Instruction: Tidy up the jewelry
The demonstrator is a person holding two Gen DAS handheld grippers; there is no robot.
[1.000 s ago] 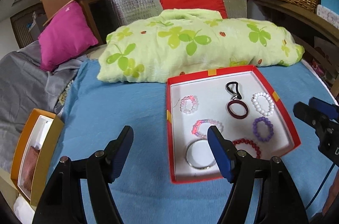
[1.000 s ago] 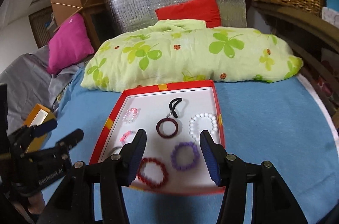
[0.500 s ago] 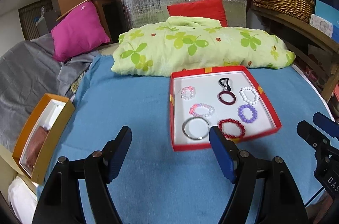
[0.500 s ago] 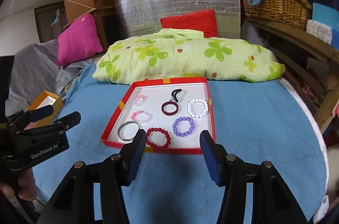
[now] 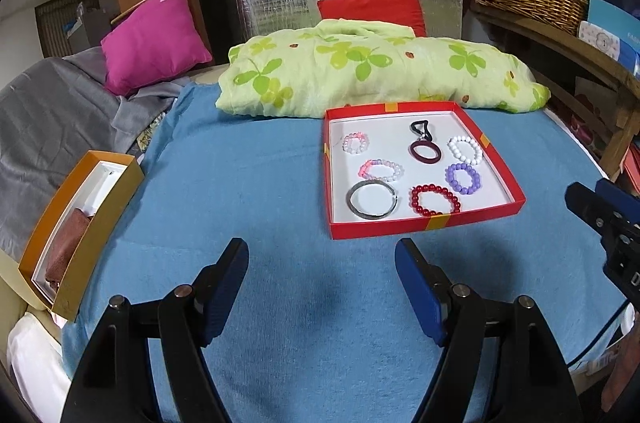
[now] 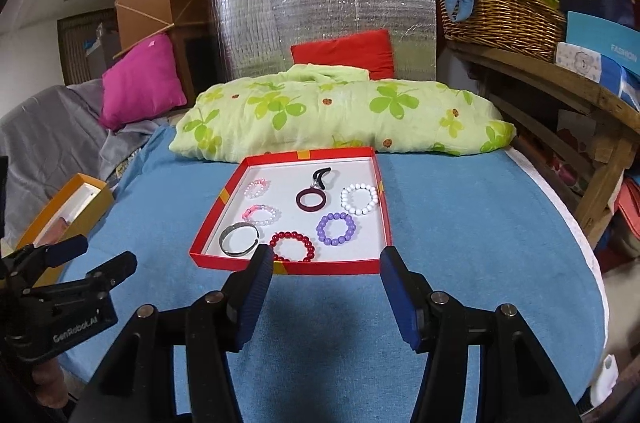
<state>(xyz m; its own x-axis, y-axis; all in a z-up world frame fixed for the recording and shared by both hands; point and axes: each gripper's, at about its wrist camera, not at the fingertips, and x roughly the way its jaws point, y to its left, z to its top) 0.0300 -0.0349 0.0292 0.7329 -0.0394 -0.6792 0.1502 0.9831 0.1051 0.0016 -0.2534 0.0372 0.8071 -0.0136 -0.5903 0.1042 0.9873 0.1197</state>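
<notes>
A red tray (image 5: 424, 225) (image 6: 288, 268) with a white floor lies on the blue cloth and holds several bracelets: a silver bangle (image 5: 372, 201) (image 6: 239, 240), red beads (image 5: 435, 200) (image 6: 293, 247), purple beads (image 5: 463, 178) (image 6: 337, 229), white beads (image 5: 465, 150) (image 6: 359, 199), a dark ring with a black loop (image 5: 425, 150) (image 6: 311, 200), and two pink-white ones (image 5: 382, 170) (image 5: 355, 143). My left gripper (image 5: 322, 263) is open and empty, short of the tray. My right gripper (image 6: 326, 269) is open and empty at the tray's near edge.
An orange box (image 5: 80, 223) (image 6: 60, 211) with a brown cloth inside sits at the left edge of the blue cloth (image 5: 240, 183). A green clover-print quilt (image 5: 372, 75) lies behind the tray. A pink cushion (image 5: 154, 39) and a wicker basket (image 6: 500, 15) stand farther back.
Both grippers have pulled back from the tray, which now looks smaller and farther away. Both stay open and empty.
</notes>
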